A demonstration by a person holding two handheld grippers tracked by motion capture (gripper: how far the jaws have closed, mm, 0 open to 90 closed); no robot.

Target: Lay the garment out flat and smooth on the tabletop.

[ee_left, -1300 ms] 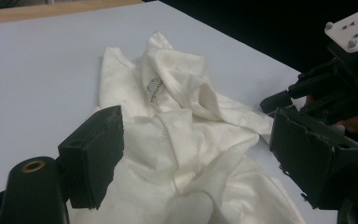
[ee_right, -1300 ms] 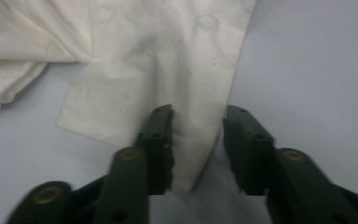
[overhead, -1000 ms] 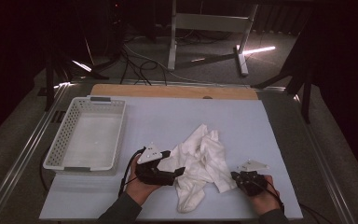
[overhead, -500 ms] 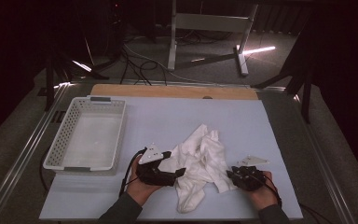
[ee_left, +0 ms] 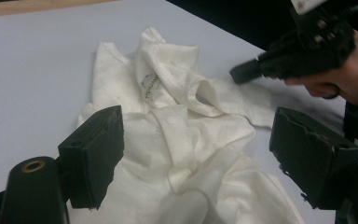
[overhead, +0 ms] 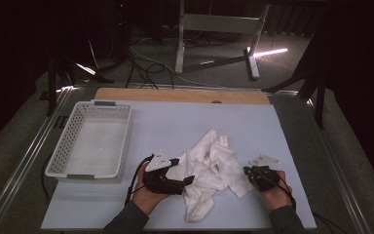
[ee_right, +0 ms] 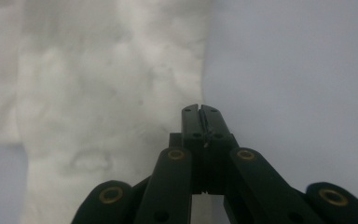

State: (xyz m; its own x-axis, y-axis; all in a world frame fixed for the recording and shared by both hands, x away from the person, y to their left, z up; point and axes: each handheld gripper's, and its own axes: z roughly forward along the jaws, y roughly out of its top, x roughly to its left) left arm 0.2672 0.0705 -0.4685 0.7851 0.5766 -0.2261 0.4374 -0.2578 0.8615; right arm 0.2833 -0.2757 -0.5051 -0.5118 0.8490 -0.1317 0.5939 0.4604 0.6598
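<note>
My left gripper (ee_left: 196, 154) stood wide open over the crumpled white garment (overhead: 209, 168), which lay near the worktop's (overhead: 175, 122) front edge, gripping nothing. My right gripper (ee_right: 200, 112) had just been closing and stood fully shut at the garment's right hem; whether it pinched cloth I could not tell. Risk: a thin or missed pinch would slip when pulled, and bunched layers could drag along unevenly.

In the left gripper view, the bottom edge cut off the lower part of the crumpled white garment (ee_left: 186, 140), and the right edge cut off the person's right hand (ee_left: 349, 77). In the right gripper view, the garment (ee_right: 107, 84) was blurred, its folds indistinct, and whether the closed jaws pinched any cloth could not be told. From the high view, the small label on the garment was too small to read.
</note>
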